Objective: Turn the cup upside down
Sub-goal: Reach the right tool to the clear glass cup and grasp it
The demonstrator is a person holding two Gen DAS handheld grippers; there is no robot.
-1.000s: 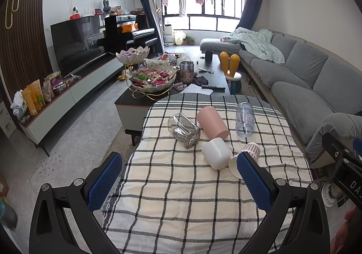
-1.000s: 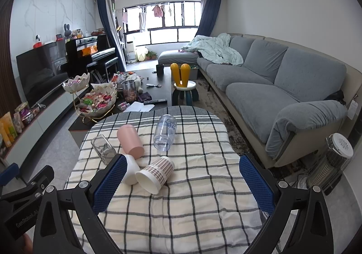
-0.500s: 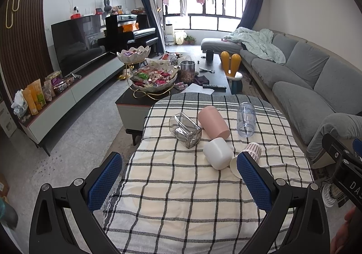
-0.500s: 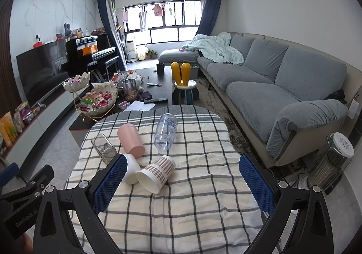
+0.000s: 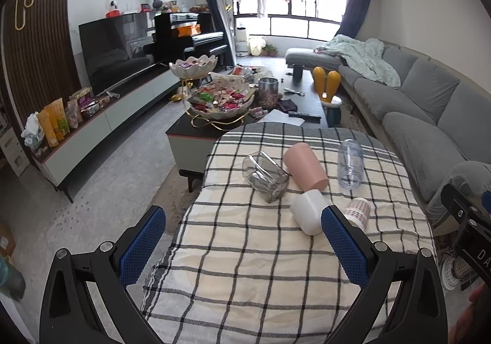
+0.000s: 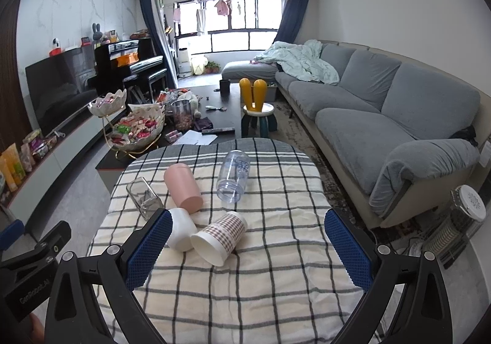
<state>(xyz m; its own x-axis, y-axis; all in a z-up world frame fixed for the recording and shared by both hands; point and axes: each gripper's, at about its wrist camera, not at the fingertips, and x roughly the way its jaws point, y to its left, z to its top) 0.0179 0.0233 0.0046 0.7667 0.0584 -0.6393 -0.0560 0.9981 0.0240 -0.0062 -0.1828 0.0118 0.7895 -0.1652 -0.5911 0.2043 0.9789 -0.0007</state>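
Colours on the desk
Black-checked cream cloth; pink cup, white cup beside it, brown-plaid paper cup, clear bottle; tongs pads blue.

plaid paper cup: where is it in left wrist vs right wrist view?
Left wrist: plaid cup right of centre, partly hidden behind the left claw's right finger.
Right wrist: plaid cup at centre, on its side, mouth toward the camera.
Shared landmark: white cup beside it.

The left gripper and the right gripper share one build: black frames, silver screws. Their finger pads are blue mesh.
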